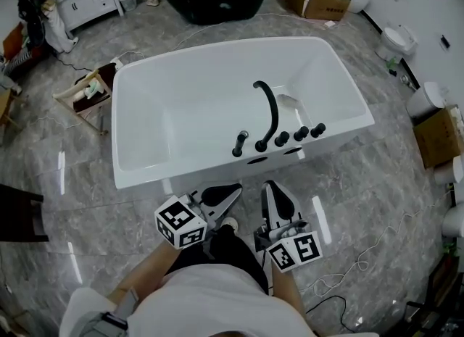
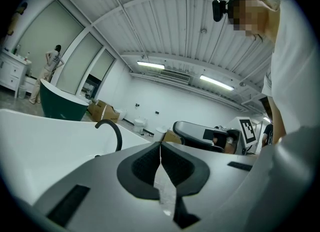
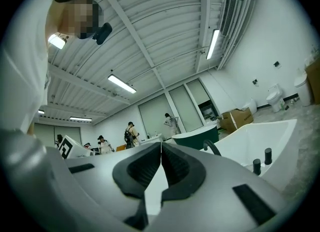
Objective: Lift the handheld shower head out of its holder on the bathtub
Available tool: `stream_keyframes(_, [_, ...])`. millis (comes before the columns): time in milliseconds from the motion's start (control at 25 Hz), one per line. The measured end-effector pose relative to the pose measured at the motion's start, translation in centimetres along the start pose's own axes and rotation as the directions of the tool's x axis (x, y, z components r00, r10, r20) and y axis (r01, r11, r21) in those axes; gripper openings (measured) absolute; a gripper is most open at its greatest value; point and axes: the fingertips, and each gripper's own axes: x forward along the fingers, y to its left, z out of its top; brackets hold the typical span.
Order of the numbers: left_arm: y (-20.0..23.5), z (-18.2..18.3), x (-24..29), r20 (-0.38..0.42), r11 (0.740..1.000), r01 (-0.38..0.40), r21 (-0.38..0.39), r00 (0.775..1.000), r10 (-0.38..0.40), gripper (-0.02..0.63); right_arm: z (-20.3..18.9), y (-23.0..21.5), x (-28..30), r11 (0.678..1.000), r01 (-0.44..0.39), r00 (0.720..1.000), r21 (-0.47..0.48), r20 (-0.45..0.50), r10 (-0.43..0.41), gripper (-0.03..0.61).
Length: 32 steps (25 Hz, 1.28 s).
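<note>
White bathtub (image 1: 167,118) ahead; left tool (image 1: 233,189), right tool (image 1: 268,185) closed.

white shirt (image 1: 217,303), dark trousers (image 1: 230,250) — grey-black left tool (image 1: 233,190), right tool (image 1: 270,185), checker-marked cubes (image 1: 181,222).

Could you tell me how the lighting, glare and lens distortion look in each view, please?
Head view: even light, with glare streaks on the glossy floor and the bathtub edges bowed by the wide lens. Left gripper view: heavy fisheye with black corners; the left gripper looms close and soft; strip lights burn bright. Right gripper view: same fisheye, tilted, right gripper soft, ceiling lights bright.
</note>
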Motion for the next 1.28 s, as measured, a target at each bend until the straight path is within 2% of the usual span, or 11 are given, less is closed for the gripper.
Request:
stream_keyframes(280, [2.9, 1.1, 1.6, 0.019, 0.998, -0.056, 0.002, 0.998, 0.056, 0.012, -0.8, -2.4, 3.3, 0.998, -0.003, 0.997, -0.069, -0.082, -0.003, 0.02])
stream_keyframes(400, [3.8, 1.4, 1.6, 0.02, 0.997, -0.073, 0.007, 0.997, 0.073, 0.012, -1.0, -2.3, 4.4, 0.996, -0.017, 0.996, -0.09, -0.084, 0.01, 0.03])
stream_keyframes(440, [4.0, 1.4, 1.6, 0.019, 0.997, -0.076, 0.008, 0.997, 0.076, 0.012, -1.0, -2.3, 4.6, 0.996, -0.016, 0.997, -0.084, -0.077, 0.009, 0.068])
stream_keyframes(480, [4.3, 1.3, 1.6, 0.018, 0.997, -0.078, 0.009, 0.997, 0.078, 0.012, -1.1, -2.4, 4.9, 0.997, -0.013, 0.997, -0.076, -0.073, 0.007, 0.156])
stream_keyframes(520, [4.6, 1.3, 1.6, 0.016, 0.997, -0.08, 0.008, 0.997, 0.08, 0.012, -1.2, -2.5, 5.1, 0.998, -0.008, 0.997, -0.068, -0.074, 0.003, 0.207])
stream_keyframes(840, [7.9, 1.5, 2.9, -0.007, 0.996, -0.09, 0.001, 0.996, 0.09, 0.012, -1.6, -4.4, 7.3, 0.994, 0.059, 0.991, -0.09, -0.115, -0.069, 0.209])
stream_keyframes(1000, [10.7, 1.1, 3.2, -0.019, 0.993, -0.121, 0.015, 0.992, 0.121, 0.012, -3.6, -5.6, 9.4, 0.992, 0.066, 0.985, -0.104, -0.153, -0.081, 0.209])
stream_keyframes(1280, [14.6, -1.1, 4.1, -0.027, 0.989, -0.146, -0.008, 0.989, 0.145, 0.012, -7.3, -7.5, 12.5, 0.992, 0.046, 0.977, -0.115, -0.204, -0.069, 0.209])
